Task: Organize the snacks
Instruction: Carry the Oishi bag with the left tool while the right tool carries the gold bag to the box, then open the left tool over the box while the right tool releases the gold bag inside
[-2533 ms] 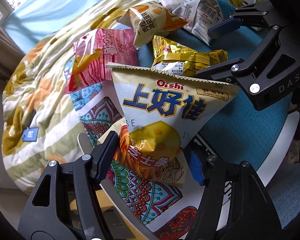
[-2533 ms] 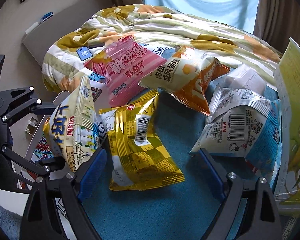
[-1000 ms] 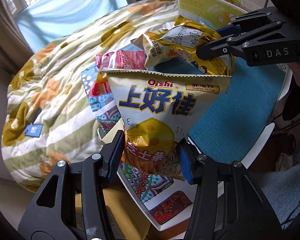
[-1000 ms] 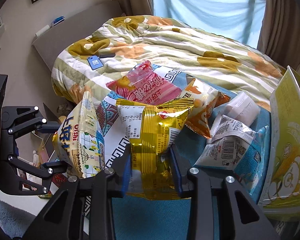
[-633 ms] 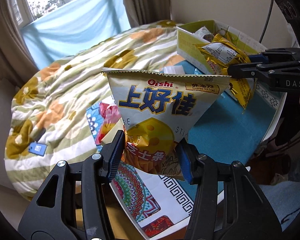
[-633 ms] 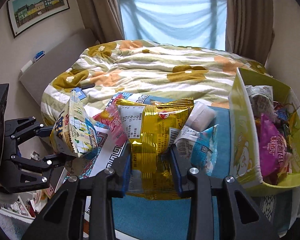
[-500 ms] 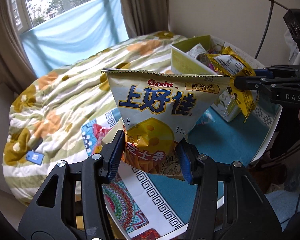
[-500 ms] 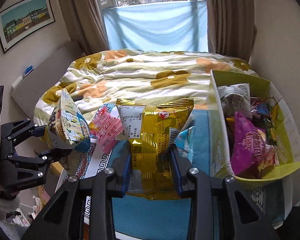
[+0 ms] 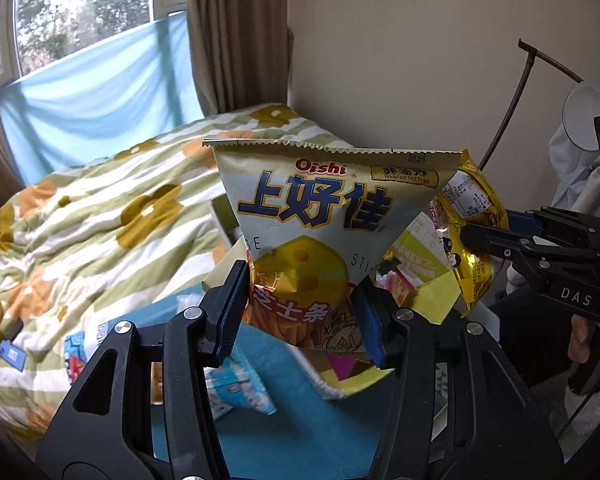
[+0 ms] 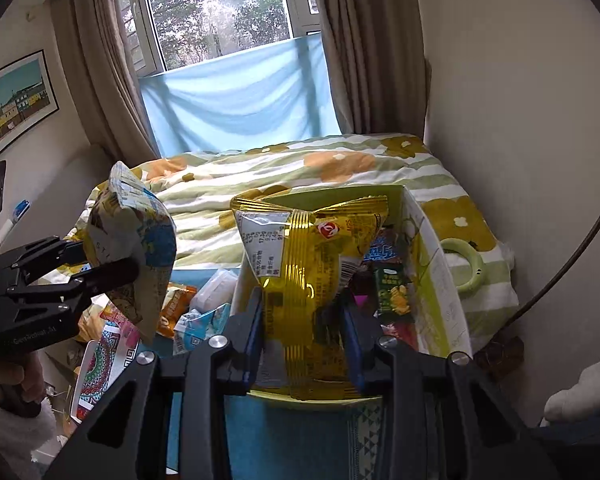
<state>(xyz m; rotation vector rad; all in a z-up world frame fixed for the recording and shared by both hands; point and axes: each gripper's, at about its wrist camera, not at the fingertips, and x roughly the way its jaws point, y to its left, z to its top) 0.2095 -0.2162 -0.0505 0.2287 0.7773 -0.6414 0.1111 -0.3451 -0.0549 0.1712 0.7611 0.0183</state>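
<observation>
Box (image 10: 436,280) interior (snacks inside) shows only from right gripper (image 10: 304,328).

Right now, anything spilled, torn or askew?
Nothing spilled or torn. The left gripper is shut on the Oishi bag, the right gripper on the gold bag above the yellow-green box. A few packets lie jumbled on the blue mat.
</observation>
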